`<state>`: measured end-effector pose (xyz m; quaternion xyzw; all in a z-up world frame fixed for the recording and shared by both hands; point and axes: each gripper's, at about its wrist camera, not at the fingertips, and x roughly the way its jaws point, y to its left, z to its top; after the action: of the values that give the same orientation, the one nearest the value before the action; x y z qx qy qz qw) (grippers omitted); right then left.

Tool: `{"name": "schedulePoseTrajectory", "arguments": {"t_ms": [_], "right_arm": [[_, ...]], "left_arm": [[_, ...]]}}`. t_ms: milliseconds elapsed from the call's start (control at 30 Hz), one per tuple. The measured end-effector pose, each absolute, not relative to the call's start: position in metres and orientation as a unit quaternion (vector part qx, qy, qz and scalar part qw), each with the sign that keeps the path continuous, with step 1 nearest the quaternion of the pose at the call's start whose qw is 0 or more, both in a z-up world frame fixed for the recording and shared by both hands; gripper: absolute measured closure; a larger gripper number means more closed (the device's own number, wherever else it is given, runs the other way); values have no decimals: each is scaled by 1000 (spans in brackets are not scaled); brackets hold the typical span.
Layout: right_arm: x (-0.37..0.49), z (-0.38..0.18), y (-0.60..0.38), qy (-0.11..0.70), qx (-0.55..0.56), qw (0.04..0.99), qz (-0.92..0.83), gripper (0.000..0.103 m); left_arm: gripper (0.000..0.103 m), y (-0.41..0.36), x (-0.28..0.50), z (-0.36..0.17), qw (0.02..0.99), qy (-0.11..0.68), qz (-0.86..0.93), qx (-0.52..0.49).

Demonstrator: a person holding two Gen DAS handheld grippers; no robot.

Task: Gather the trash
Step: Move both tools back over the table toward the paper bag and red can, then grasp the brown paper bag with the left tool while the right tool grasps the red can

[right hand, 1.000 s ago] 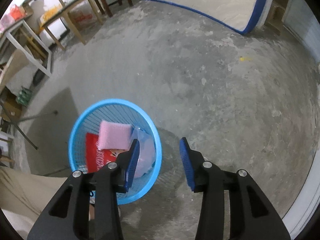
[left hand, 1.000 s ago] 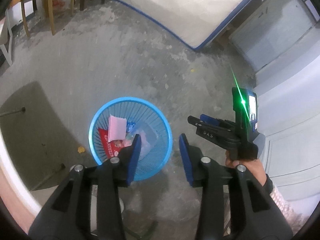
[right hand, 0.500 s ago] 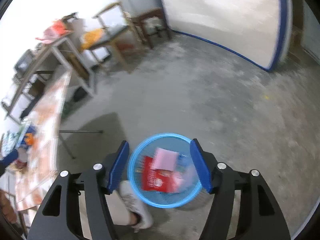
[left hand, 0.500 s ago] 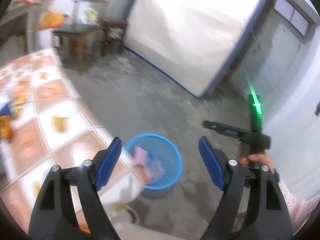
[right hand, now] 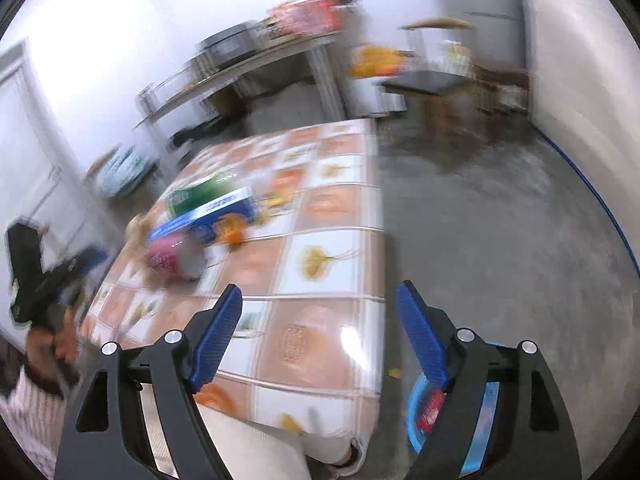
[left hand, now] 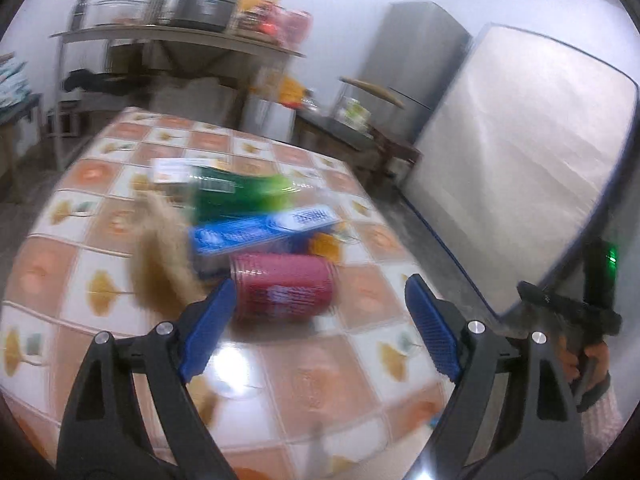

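A red can (left hand: 282,294) lies on its side on the tiled table (left hand: 320,380), with a blue box (left hand: 260,232), a green bottle (left hand: 236,194) and a tan furry thing (left hand: 160,256) behind it. My left gripper (left hand: 316,330) is open and empty just in front of the can. My right gripper (right hand: 318,338) is open and empty over the table's near corner; the can (right hand: 172,258) and blue box (right hand: 204,214) lie to its far left. The blue trash basket (right hand: 416,420) stands on the floor at lower right, partly hidden by the right finger.
A white mattress (left hand: 520,168) leans on the right wall. A metal shelf (left hand: 176,40) with pots and a grey fridge (left hand: 416,68) stand behind the table. The other hand-held gripper (left hand: 576,312) shows at the right. Grey concrete floor (right hand: 500,232) lies right of the table.
Both grippers have swung up from the blue basket on the floor to the tiled table and opened wider. The can and boxes have come into view.
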<state>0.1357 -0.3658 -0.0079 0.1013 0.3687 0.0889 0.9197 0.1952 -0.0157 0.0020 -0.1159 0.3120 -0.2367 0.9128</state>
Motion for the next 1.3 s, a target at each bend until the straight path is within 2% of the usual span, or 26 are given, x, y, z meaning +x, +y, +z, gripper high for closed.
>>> {"name": "schedulePoseTrajectory", "arguments": {"t_ms": [367, 533, 733, 867, 933, 1000, 1100, 1233, 1300], "right_arm": [[221, 1, -178, 386, -167, 852, 313, 18], [258, -17, -126, 408, -245, 807, 349, 18], [287, -45, -102, 443, -303, 764, 358, 18], [295, -59, -95, 448, -321, 754, 358, 18], [296, -62, -94, 449, -317, 753, 361, 22], [298, -62, -93, 450, -313, 754, 364, 27], [298, -63, -92, 449, -311, 755, 364, 34], [296, -63, -92, 445, -310, 758, 361, 35], [295, -63, -93, 445, -308, 760, 360, 35]], "left_arm": [[21, 65, 259, -23, 909, 341, -231, -67], [21, 75, 299, -50, 872, 402, -267, -85], [32, 70, 318, -72, 850, 433, -287, -86], [51, 58, 322, -76, 845, 439, -295, -75], [59, 55, 325, -79, 844, 444, -293, -75], [73, 55, 327, -82, 841, 449, -290, -79], [84, 56, 327, -85, 839, 455, -285, -85], [96, 58, 324, -86, 838, 460, -280, -88], [98, 57, 321, -85, 838, 462, -276, -85]]}}
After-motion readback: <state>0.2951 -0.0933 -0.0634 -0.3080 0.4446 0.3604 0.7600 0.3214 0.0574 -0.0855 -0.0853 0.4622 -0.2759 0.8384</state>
